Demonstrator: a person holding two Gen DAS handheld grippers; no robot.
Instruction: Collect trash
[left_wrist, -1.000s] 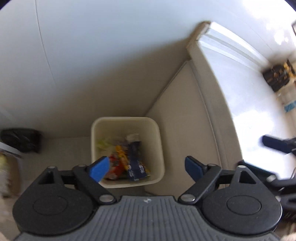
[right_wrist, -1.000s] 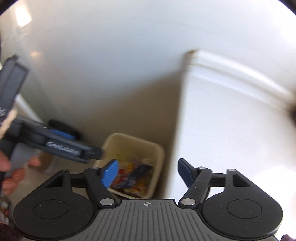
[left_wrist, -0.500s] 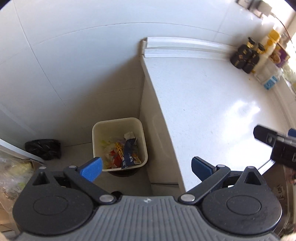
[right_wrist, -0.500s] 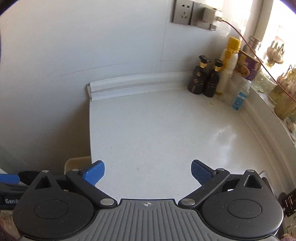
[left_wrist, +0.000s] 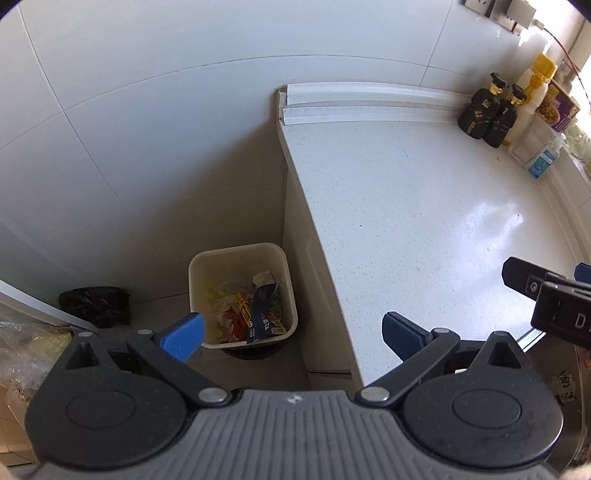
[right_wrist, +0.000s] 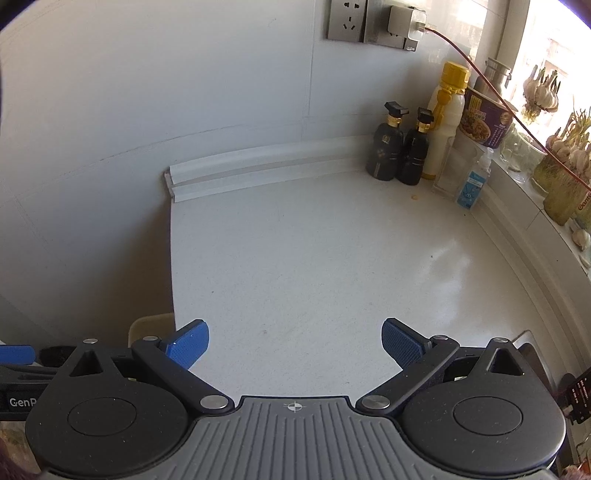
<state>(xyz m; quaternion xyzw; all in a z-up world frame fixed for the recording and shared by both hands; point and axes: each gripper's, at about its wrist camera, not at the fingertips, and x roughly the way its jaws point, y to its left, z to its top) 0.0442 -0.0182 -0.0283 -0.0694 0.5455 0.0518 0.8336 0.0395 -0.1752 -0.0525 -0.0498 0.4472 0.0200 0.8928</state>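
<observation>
With both the left gripper (left_wrist: 291, 332) and right gripper (right_wrist: 294, 343) spread wide and empty, we seem between pickups: trash (left_wrist: 251, 310) lies in the bin (left_wrist: 240, 254) beside the surface (left_wrist: 406, 229). Next we must find remaining litter.

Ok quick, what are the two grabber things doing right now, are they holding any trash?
Left gripper: jaws have just been opening, now wide open, nothing between them.
Right gripper: jaws have just been opening, now wide open, nothing between them.
</observation>
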